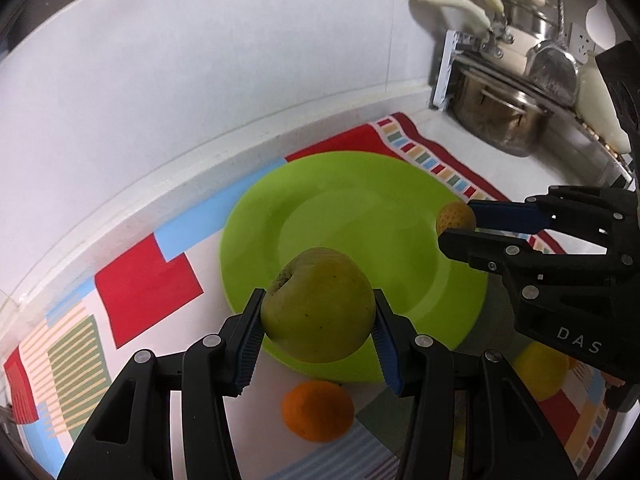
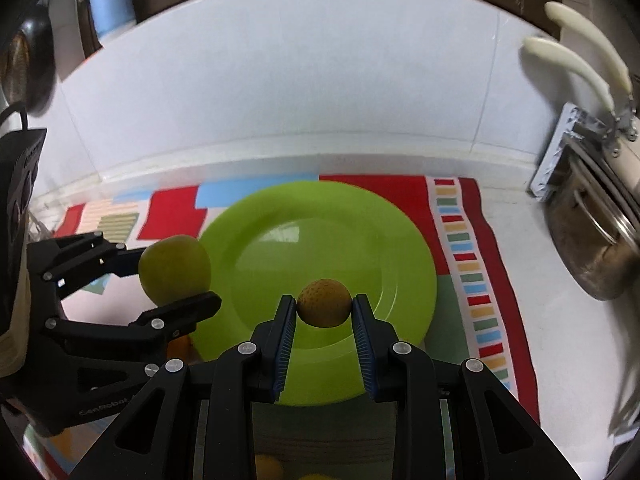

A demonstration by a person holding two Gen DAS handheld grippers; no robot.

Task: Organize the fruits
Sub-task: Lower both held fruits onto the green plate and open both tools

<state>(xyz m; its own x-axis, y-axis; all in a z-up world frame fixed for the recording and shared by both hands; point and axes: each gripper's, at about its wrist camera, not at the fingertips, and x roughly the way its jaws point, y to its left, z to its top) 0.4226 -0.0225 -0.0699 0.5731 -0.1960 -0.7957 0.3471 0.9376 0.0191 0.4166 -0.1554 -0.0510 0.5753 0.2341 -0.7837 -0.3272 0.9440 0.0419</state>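
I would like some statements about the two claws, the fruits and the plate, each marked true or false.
1. The left claw holds a green apple. True.
2. The right claw is open and holds nothing. False: it is shut on a small dimpled orange fruit.
3. The green plate already has two fruits resting on it. False: no fruit rests on it; both held fruits are in the claws above it.
4. An orange lies on the patterned cloth, outside the plate. True.
5. The plate stands on bare white counter. False: it lies on the patterned cloth.
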